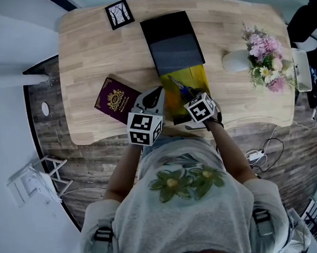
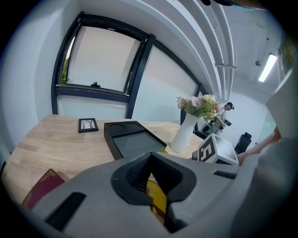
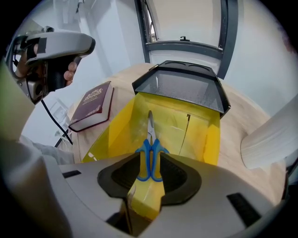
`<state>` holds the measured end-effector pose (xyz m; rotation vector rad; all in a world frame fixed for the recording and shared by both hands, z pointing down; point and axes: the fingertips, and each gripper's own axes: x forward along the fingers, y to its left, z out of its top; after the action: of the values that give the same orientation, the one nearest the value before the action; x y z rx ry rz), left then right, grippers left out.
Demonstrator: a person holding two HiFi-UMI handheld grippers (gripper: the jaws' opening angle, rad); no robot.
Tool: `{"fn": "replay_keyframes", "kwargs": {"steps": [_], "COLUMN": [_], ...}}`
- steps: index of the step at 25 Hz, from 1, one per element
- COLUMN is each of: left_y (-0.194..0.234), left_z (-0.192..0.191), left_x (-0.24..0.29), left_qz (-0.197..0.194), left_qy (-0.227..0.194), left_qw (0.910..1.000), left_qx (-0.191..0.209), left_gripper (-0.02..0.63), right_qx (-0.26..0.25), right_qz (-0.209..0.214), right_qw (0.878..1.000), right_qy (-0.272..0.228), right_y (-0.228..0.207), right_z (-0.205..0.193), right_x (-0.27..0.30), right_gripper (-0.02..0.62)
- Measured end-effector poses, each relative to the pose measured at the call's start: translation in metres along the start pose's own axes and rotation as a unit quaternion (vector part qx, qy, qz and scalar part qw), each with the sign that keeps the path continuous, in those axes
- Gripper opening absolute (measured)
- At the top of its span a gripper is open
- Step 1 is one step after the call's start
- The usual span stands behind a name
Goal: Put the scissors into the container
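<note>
Yellow plastic marks the container [image 1: 174,103], which in your head view sits at the near edge of the wooden surface [image 1: 87,58], with the scissors [image 1: 181,87] lying inside it. A black tray [image 1: 172,43] touches its far end, a maroon book [image 1: 115,99] lies to its left, and a vase of flowers [image 1: 254,55] stands to the right. Your left gripper [image 1: 155,98] hovers between the book and the container; your right gripper [image 1: 196,101] is tipped steeply down over the container's near end.

In the left gripper view, the jaws meet at their tips with nothing between them. A strip of the container shows through the gap behind them.

In the right gripper view, the jaws stand wide. The blue handles sit between them, but the pads do not press on them. The scissors rest on the container's floor, blades pointing away towards the tray.
</note>
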<state>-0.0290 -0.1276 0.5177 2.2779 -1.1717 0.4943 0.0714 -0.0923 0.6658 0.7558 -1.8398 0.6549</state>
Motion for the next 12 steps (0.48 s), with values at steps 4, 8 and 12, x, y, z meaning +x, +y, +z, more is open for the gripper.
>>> {"fn": "replay_keyframes", "kwargs": {"steps": [4, 8, 12], "left_y": [-0.003, -0.007, -0.012], "left_z": [0.002, 0.003, 0.004], "left_x": [-0.002, -0.004, -0.007], "left_qz": [-0.001, -0.004, -0.006], "left_qy": [-0.002, -0.005, -0.008], "left_qw": [1.0, 0.9999, 0.9998], "left_qx": [0.003, 0.009, 0.016], "left_gripper": [0.006, 0.006, 0.006], "right_qx": [0.019, 0.039, 0.044], "right_qz": [-0.005, -0.01, -0.014], "right_qw": [1.0, 0.998, 0.997], "right_qy": [-0.022, -0.047, -0.068], "right_y": [-0.001, -0.003, -0.002], "right_z": [0.006, 0.014, 0.019], "right_x": [-0.011, -0.022, -0.033], "right_gripper": [0.083, 0.047, 0.017]}}
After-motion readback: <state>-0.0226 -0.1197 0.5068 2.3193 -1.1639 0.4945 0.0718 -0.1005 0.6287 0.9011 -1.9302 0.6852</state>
